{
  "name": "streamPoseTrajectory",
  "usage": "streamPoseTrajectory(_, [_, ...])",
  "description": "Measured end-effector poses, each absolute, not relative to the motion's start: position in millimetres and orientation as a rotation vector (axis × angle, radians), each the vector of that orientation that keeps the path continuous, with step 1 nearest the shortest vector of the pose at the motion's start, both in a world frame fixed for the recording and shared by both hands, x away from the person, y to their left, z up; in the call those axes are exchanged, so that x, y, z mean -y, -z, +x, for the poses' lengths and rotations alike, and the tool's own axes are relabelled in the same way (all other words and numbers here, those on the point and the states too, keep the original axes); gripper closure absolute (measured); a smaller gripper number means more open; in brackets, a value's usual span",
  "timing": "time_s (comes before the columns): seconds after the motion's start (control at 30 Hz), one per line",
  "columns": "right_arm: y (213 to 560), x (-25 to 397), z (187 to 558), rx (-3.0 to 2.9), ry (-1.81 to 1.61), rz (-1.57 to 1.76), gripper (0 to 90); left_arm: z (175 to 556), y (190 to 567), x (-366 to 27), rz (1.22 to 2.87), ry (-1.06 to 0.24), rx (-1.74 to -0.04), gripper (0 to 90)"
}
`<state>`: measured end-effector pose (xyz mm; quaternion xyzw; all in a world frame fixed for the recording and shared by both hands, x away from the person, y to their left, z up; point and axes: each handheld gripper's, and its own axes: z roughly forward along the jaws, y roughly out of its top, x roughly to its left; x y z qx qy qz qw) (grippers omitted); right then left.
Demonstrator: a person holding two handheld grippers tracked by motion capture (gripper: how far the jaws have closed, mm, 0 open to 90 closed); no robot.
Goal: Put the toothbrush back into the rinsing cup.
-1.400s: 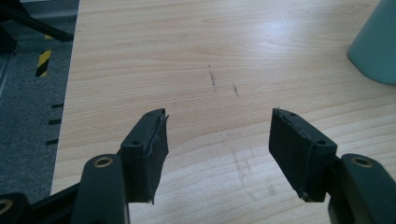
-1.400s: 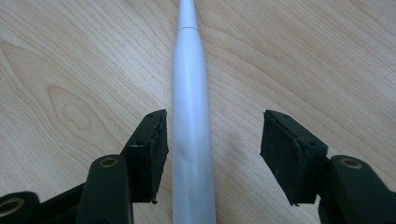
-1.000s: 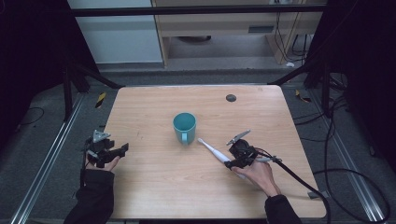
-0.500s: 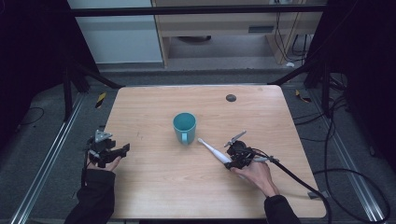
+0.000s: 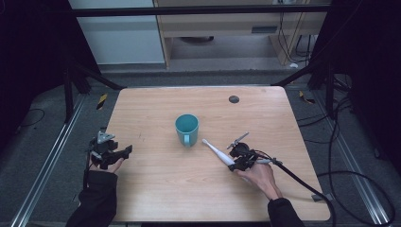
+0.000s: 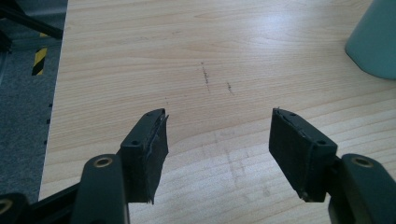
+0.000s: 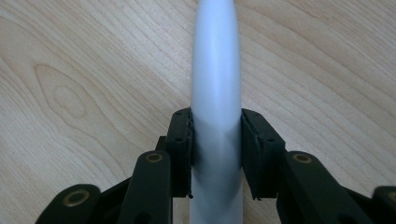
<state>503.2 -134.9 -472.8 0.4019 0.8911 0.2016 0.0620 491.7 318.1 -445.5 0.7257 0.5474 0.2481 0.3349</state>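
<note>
A teal mug [image 5: 187, 129] stands upright near the middle of the wooden table [image 5: 161, 189], and its side shows at the top right of the left gripper view [image 6: 376, 42]. A white electric toothbrush [image 5: 217, 152] lies on the table right of the mug, pointing up-left. My right gripper [image 5: 235, 165] is shut on the toothbrush handle [image 7: 217, 116], both pads pressed against its sides. At the table's left edge, my left gripper [image 5: 124, 152] is open with nothing between its jaws [image 6: 217, 135], hovering low over bare wood.
A small dark round disc [image 5: 233, 99] lies near the table's far edge. A black cable [image 5: 302, 184] trails from the right gripper across the front right corner. Metal frame rails and grey floor [image 5: 42, 156] surround the table.
The right gripper has slid slightly left along the toothbrush handle and closed on it. The left gripper has barely shifted.
</note>
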Motion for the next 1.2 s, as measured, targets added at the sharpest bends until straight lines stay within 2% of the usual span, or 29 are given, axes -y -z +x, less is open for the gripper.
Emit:
streamPoseTrajectory(0.7, [448.4, 146.7, 502.4, -2.615, -0.756, 1.252, 66.5, 490.6, 444.4, -320.2, 1.89, -0.655, -1.428, 36.9])
streamPoseTrajectory(1.2, [396.1, 140.5, 511.8, -2.43, -1.062, 1.131, 66.5, 490.2, 444.2, -320.9, 1.886, -0.654, -1.429, 37.0])
